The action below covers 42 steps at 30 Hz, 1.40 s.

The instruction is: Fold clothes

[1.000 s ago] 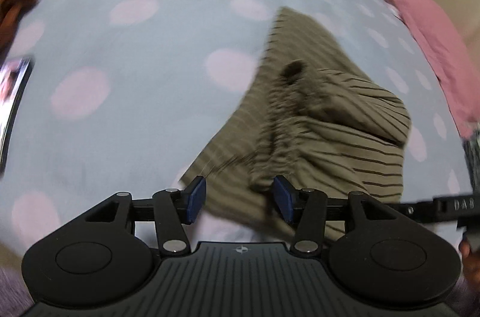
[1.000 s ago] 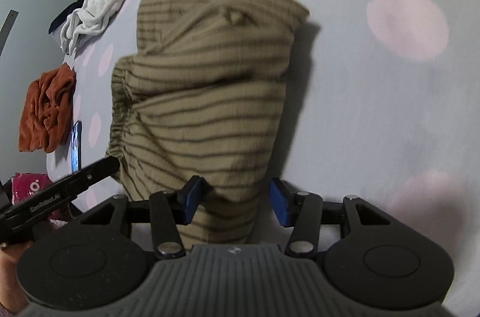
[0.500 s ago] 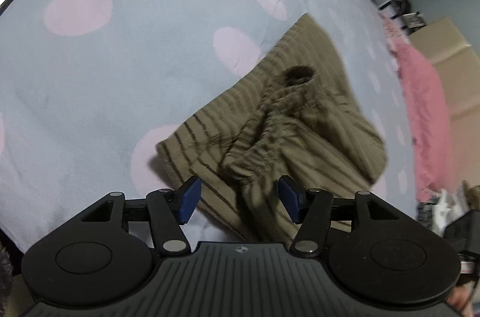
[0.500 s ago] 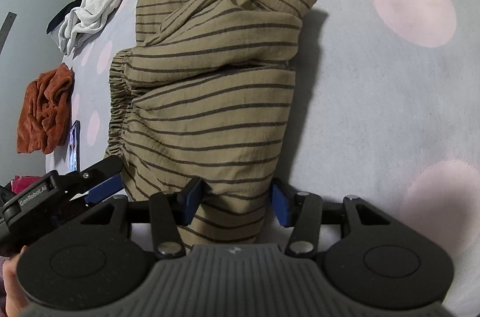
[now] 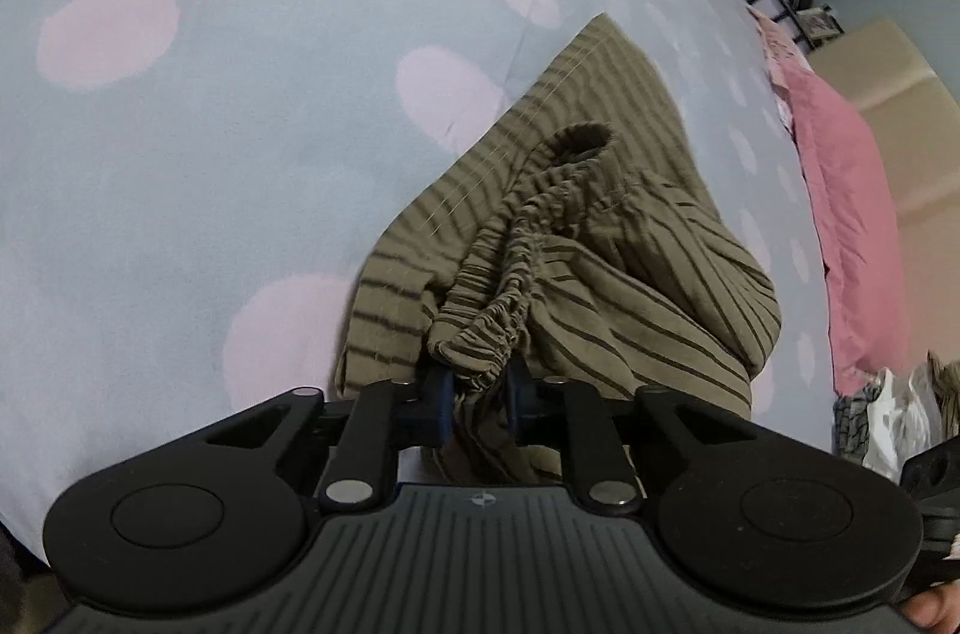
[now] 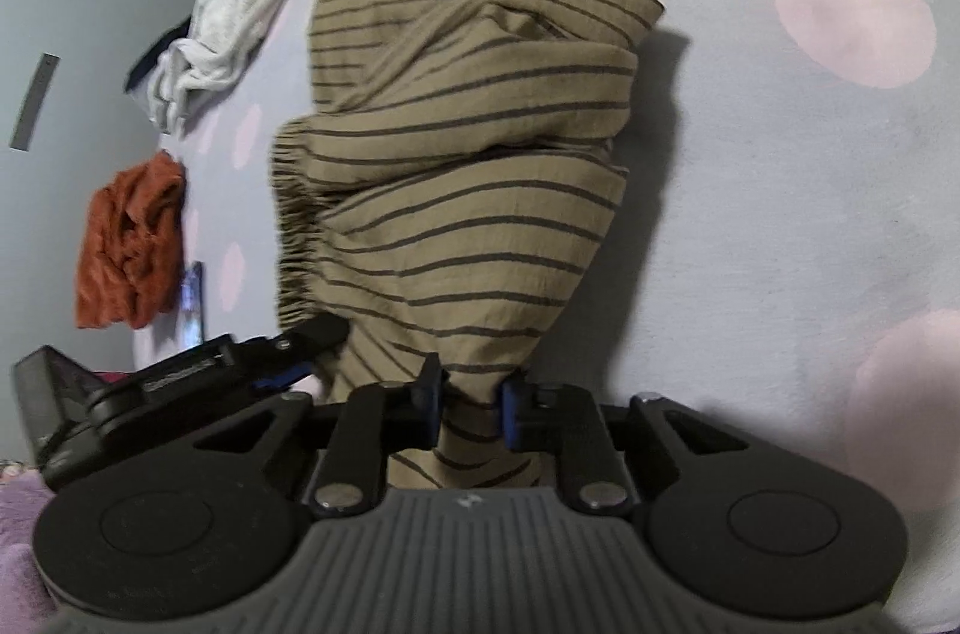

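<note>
Olive striped shorts (image 5: 600,268) with an elastic waistband lie bunched on a pale blue bedsheet with pink dots (image 5: 180,142). My left gripper (image 5: 479,397) is shut on the near end of the gathered waistband. In the right wrist view the shorts (image 6: 468,190) rise in a folded heap. My right gripper (image 6: 471,403) is shut on their near lower edge. The left gripper also shows there (image 6: 300,346), just left of the shorts, at the waistband.
A white garment (image 6: 222,28) and a rust-orange garment (image 6: 129,250) lie on the bed's far left. A phone (image 6: 192,304) lies near them. A pink blanket (image 5: 840,214) runs along the right bed edge, with a cardboard box (image 5: 888,64) beyond.
Both grippers were open around the shorts' near edges; now both have closed on the fabric. The left gripper has moved in onto the waistband.
</note>
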{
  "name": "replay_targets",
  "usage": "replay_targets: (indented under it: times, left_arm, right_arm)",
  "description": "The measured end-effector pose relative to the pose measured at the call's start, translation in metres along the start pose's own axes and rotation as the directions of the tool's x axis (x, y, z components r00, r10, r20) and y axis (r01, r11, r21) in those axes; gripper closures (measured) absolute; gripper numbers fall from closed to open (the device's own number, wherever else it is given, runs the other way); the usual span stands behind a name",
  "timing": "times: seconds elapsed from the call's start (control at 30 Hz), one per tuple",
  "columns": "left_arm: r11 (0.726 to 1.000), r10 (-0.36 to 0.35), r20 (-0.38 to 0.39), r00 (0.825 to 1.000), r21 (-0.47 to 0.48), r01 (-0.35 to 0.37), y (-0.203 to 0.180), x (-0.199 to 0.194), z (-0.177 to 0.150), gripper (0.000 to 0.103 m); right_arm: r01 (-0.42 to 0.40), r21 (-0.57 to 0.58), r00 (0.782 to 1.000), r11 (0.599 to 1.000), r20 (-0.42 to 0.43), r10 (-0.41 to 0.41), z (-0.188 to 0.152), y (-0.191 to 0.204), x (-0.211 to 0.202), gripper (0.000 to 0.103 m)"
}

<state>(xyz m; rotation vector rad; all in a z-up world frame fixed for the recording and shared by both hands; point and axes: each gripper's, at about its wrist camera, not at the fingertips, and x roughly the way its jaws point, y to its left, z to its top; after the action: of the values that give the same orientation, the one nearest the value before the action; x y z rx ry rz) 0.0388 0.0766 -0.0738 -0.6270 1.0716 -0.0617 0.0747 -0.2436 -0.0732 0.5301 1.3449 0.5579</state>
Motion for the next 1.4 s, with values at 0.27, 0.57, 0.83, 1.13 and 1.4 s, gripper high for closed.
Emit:
replay_targets:
  times: [0.27, 0.57, 0.83, 1.13, 1.4]
  left_arm:
    - [0.968, 0.084, 0.048, 0.995, 0.233, -0.093, -0.019, -0.044, 0.02, 0.093]
    - [0.913, 0.223, 0.009, 0.975, 0.349, -0.212, -0.004, -0.033, 0.017, 0.095]
    - [0.927, 0.228, 0.016, 0.974, 0.303, -0.222, 0.006, -0.049, 0.006, 0.074]
    - [0.942, 0.181, -0.054, 0.982, 0.298, -0.157, -0.006, -0.082, -0.025, 0.057]
    - [0.93, 0.172, -0.128, 0.977, 0.349, -0.118, -0.021, -0.072, -0.053, 0.05]
  right_arm:
    - [-0.116, 0.088, 0.993, 0.989, 0.019, 0.115, -0.031, 0.028, -0.001, 0.086]
    - [-0.063, 0.161, 0.997, 0.985, -0.022, 0.068, -0.07, 0.053, 0.05, 0.083]
    - [0.008, 0.098, 0.993, 0.995, -0.118, 0.004, -0.062, 0.054, 0.06, 0.061]
    - [0.141, -0.205, 0.98, 0.968, -0.109, -0.166, -0.057, 0.042, 0.018, 0.061]
    - [0.276, -0.54, 0.947, 0.795, 0.011, -0.321, -0.04, 0.044, -0.006, 0.062]
